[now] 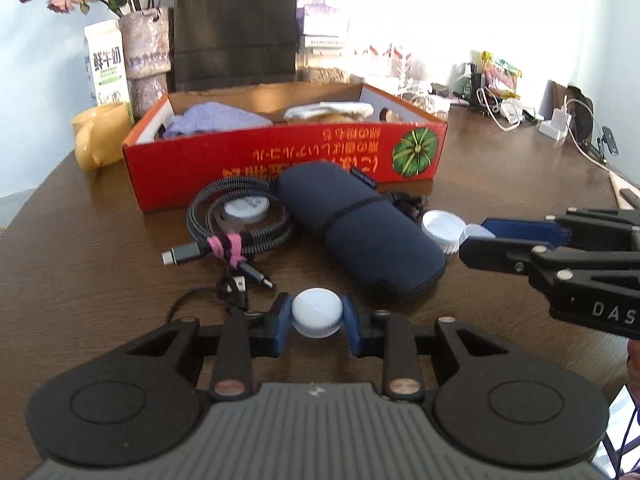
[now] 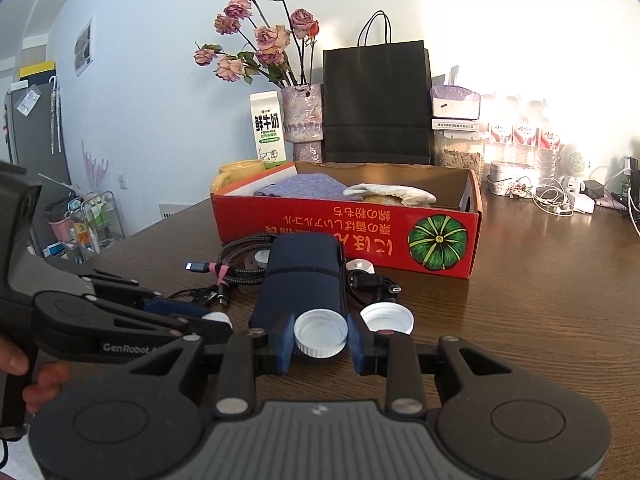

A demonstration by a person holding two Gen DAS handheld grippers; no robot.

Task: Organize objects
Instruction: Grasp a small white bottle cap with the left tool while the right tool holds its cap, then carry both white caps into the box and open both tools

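Left gripper (image 1: 316,317) pinches a white cap (image 1: 316,312); right gripper (image 2: 320,338) pinches another.

Strong light pours in from the upper right of both pictures and washes that part out to white. The brown counter (image 1: 500,184) shines there. The middle looks sharp. Edges bend round, and the corners go dark and a little fuzzy.
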